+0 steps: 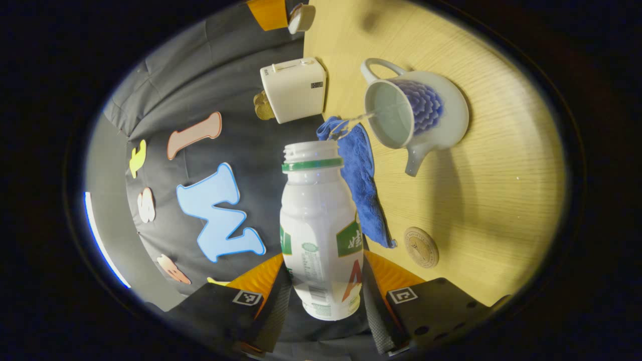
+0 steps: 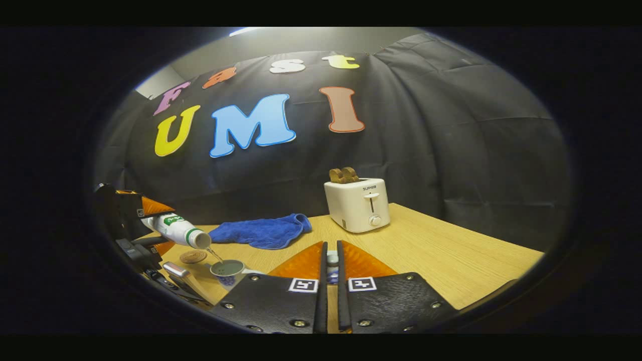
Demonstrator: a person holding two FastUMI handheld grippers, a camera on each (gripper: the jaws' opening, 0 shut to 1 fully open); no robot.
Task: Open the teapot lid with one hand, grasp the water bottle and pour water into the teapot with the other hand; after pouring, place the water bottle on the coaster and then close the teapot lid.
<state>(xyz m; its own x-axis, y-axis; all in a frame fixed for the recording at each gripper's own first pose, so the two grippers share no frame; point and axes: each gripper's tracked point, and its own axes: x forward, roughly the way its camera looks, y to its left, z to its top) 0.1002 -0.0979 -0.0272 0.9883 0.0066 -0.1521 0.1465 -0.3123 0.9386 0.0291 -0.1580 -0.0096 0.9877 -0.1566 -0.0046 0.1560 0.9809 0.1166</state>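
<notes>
The left gripper squeezes the water bottle, pouring into the teapot; next it goes on the coaster.

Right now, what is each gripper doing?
Left gripper: shut on the bottle, pouring water into the teapot.
Right gripper: shut on the small teapot lid.

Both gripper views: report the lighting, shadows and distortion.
Left gripper view: warm light on the wooden table; the teapot throws a soft shadow along it; fisheye bends the table's edge; the water bottle is sharp. Right gripper view: dimmer, softer picture; the toaster is evenly lit against the dark wall; the left gripper lies stretched near the rim.
</notes>
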